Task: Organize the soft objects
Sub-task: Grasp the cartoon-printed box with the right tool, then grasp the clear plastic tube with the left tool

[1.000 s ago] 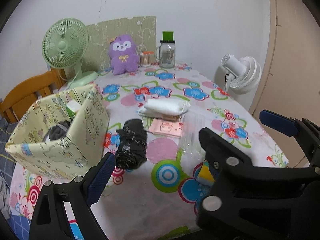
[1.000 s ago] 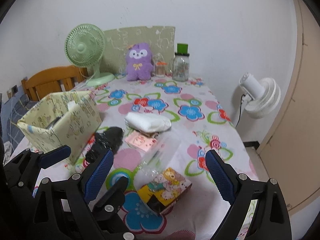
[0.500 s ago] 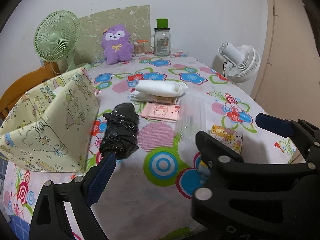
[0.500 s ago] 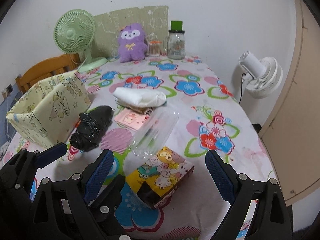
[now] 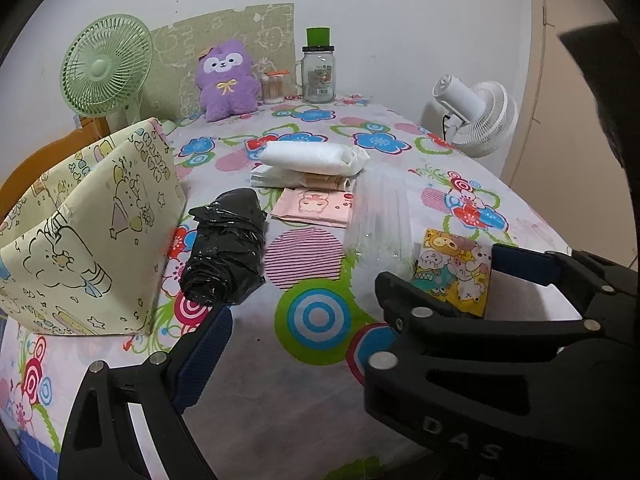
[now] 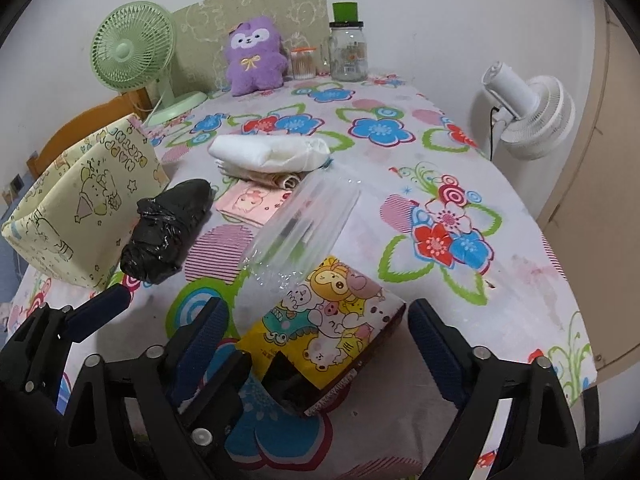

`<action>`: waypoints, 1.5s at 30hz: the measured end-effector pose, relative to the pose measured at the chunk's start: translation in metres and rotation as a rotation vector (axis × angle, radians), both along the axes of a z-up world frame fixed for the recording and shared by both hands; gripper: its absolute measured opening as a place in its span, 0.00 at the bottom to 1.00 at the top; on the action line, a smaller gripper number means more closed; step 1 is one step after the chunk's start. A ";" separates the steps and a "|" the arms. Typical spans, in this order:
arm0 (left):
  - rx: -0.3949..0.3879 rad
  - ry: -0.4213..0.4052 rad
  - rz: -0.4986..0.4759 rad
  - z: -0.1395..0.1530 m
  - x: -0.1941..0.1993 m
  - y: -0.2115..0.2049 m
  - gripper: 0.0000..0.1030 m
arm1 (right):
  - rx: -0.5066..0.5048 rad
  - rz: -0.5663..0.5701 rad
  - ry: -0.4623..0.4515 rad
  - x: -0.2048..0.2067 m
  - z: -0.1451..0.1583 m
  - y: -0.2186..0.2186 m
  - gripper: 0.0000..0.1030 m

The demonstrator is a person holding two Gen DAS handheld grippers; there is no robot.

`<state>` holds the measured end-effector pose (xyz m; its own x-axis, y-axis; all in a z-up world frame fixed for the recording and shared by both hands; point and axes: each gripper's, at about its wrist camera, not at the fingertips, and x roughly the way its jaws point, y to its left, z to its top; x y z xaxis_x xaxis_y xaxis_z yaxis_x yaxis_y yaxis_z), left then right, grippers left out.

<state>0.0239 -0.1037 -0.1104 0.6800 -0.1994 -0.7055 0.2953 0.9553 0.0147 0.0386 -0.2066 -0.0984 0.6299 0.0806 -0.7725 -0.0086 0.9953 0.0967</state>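
- Right gripper: jaws apart, just been closing a bit; cartoon tissue pack sits between them on desk, pads not pressing.
- Left gripper: jaws apart, nothing held.
- Black bag bundle beside yellow fabric bin; white folded cloth further back.

A plain white wall fills the upper frame; a wooden chair sits at left, a beige door at right.
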 end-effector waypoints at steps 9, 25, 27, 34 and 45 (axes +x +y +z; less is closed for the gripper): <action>0.011 0.019 -0.018 -0.001 -0.003 0.002 0.91 | -0.019 -0.008 0.019 0.001 -0.005 0.000 0.80; 0.003 0.040 0.018 -0.002 0.007 0.013 0.88 | -0.071 -0.080 0.001 -0.004 0.002 0.000 0.60; -0.001 0.033 0.004 0.001 0.008 0.008 0.87 | -0.067 -0.096 -0.006 -0.005 0.005 -0.006 0.59; 0.004 0.021 -0.022 0.006 0.018 -0.011 0.83 | -0.058 -0.137 -0.022 -0.001 0.012 -0.028 0.59; 0.031 0.014 -0.043 0.007 0.043 -0.039 0.80 | -0.025 -0.148 -0.032 0.018 0.015 -0.050 0.59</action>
